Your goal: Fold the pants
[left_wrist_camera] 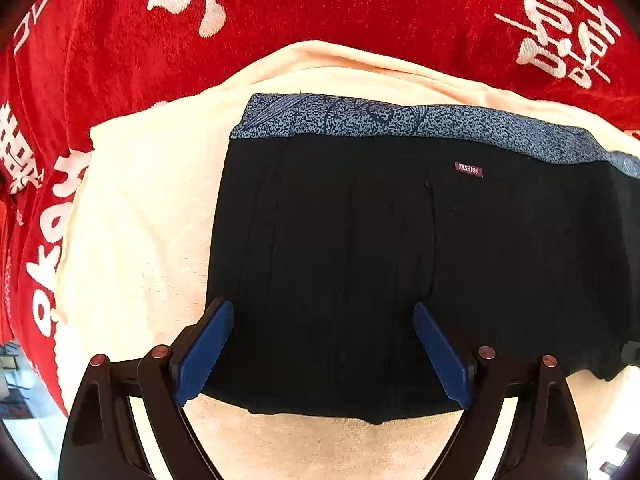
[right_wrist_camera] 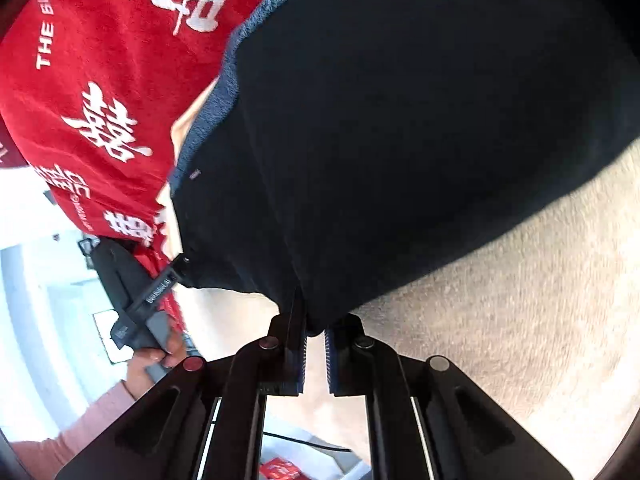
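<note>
Directly beneath the wide left gripper (left_wrist_camera: 322,354), black pants (left_wrist_camera: 400,260), near edge.

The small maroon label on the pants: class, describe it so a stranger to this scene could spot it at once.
Start at the red cloth with white lettering, then the cream towel lying on it. On the towel lie the black pants, with a blue-grey patterned waistband along the far edge. Just below that band sits the small maroon label, the pants' only lettered patch, reading FASHION.
</note>
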`<state>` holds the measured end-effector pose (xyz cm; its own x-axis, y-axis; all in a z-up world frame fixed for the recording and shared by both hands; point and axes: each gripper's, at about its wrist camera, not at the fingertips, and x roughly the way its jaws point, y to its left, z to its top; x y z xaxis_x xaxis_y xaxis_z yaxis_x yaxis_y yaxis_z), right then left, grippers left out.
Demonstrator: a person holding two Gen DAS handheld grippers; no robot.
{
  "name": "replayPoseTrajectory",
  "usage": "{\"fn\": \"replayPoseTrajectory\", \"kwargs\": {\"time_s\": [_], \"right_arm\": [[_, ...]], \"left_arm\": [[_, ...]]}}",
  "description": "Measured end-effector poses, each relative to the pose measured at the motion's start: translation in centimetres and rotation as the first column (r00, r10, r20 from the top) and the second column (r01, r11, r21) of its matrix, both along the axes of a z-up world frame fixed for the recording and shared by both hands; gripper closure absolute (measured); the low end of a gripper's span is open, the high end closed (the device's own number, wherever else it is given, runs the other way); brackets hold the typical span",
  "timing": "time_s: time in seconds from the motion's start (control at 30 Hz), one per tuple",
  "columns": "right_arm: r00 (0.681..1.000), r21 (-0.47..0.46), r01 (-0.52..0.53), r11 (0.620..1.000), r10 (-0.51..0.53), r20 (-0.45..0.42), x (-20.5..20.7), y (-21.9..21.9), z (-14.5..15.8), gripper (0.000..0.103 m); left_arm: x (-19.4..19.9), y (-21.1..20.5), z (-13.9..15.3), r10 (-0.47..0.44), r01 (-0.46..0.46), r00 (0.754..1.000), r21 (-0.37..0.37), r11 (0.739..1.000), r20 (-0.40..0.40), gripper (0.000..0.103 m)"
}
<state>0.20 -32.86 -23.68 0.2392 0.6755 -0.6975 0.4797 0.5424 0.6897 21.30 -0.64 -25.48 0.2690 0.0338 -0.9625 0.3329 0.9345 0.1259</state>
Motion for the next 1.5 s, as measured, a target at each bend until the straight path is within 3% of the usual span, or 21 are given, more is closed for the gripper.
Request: {"fn": "replayPoseTrajectory", "kwargs": {"time_s": [0.1,0.23,0.3,0.37,0.4,0.43,0.53,0.6,0.63,0.73,0.9,0.97,1.0,1.1,1.17,1.2,1.27,1.33,1.37,1.4,1.5], "right_arm": [[0.995,-0.088,-0.104,0.991,0.104,0.001,-0.3,-0.8,2.9,0.086],[0.988,-0.286,-0.097,0.953,0.127,0.087,0.6,-4.4,7.1,0.086],[0.985,-0.331,-0.112,0.937,0.147,0.086,2.3,-6.2,6.9,0.086],[0.972,-0.377,-0.215,0.901,0.233,0.003,3.0,-7.1,4.8,0.087],[0.968,-0.383,-0.231,0.894,0.25,0.0,2.6,-7.9,4.2,0.101],[0.971,-0.365,-0.211,0.907,0.236,0.025,2.6,-9.0,3.8,0.103],[1.0,-0.455,0.018,0.89,-0.026,-0.012,1.2,-15.2,4.9,0.103],[0.996,-0.453,0.074,0.888,-0.086,-0.004,1.8,-16.4,6.1,0.094],[0.999,-0.424,0.044,0.905,-0.04,0.017,2.9,-15.9,6.5,0.094],[0.986,-0.413,-0.112,0.904,0.153,0.067,7.6,-11.3,7.0,0.092],[0.96,-0.321,-0.211,0.923,0.257,0.108,14.4,-3.6,4.4,0.092],[0.951,-0.329,-0.268,0.905,0.302,0.058,16.6,-1.4,1.8,0.091],[0.951,-0.352,-0.277,0.894,0.309,0.034,16.7,-1.1,1.2,0.09],[0.961,-0.334,-0.22,0.916,0.262,0.086,18.1,-3.1,0.5,0.095],[0.97,-0.419,-0.179,0.89,0.231,0.075,17.9,-5.2,1.3,0.094],[0.976,-0.465,-0.161,0.87,0.211,0.056,17.6,-6.5,1.8,0.09],[0.988,-0.463,-0.115,0.879,0.149,0.036,16.7,-9.0,2.8,0.087],[0.993,-0.451,-0.081,0.889,0.109,0.036,14.9,-10.6,4.0,0.066],[0.995,-0.464,-0.071,0.883,0.097,0.032,13.4,-11.2,4.9,0.043],[0.996,-0.471,-0.065,0.88,0.089,0.029,12.3,-11.7,5.3,0.033],[0.999,-0.442,-0.027,0.896,0.033,0.008,7.1,-13.9,6.4,0.033]], "left_arm": [[-0.2,-0.6,0.9,0.013,-0.013,1.0,0.033,0.999,-0.013,0.011],[-0.5,-3.1,2.6,-0.019,0.019,1.0,-0.014,1.0,0.025,0.011],[-0.1,-4.9,2.1,-0.037,0.037,0.999,-0.011,0.999,0.027,0.011],[0.2,-5.6,0.3,-0.059,0.058,0.998,0.034,0.998,0.021,0.008],[0.1,-5.5,0.0,-0.063,0.061,0.997,0.034,0.998,0.042,0.0],[0.3,-4.8,-0.1,-0.051,0.051,0.998,0.019,0.999,0.042,0.0],[0.7,-3.0,0.2,0.004,-0.005,1.0,-0.022,1.0,-0.019,0.0],[1.3,-2.8,1.0,0.038,-0.039,0.998,-0.018,0.999,-0.044,0.0],[1.5,-3.0,1.5,0.036,-0.037,0.999,-0.02,0.999,-0.032,0.0],[2.8,-5.0,3.1,0.01,-0.008,1.0,-0.053,0.999,0.028,0.0],[6.4,-7.0,1.7,0.058,-0.057,0.996,-0.021,0.998,0.069,0.0],[7.4,-6.5,0.2,0.095,-0.096,0.993,0.011,0.995,0.069,0.0],[7.8,-6.0,-0.3,0.108,-0.108,0.992,-0.002,0.994,0.068,0.0],[8.5,-5.1,-0.3,0.12,-0.119,0.99,-0.014,0.993,0.077,0.0],[8.7,-5.0,0.0,0.096,-0.097,0.993,0.002,0.995,0.075,0.0],[9.8,-4.5,-0.5,0.095,-0.096,0.993,0.004,0.995,0.07,0.0],[10.2,-4.1,-0.1,0.108,-0.109,0.993,0.017,0.994,0.055,0.0],[9.4,-4.8,1.1,0.086,-0.087,0.995,0.021,0.996,0.04,0.0],[8.7,-5.1,1.6,0.067,-0.067,0.997,0.012,0.998,0.035,0.0],[7.9,-5.8,2.2,0.046,-0.046,0.998,0.007,0.999,0.033,0.0],[4.0,-9.1,3.6,-0.026,0.026,1.0,-0.019,0.999,0.01,0.0]]}}
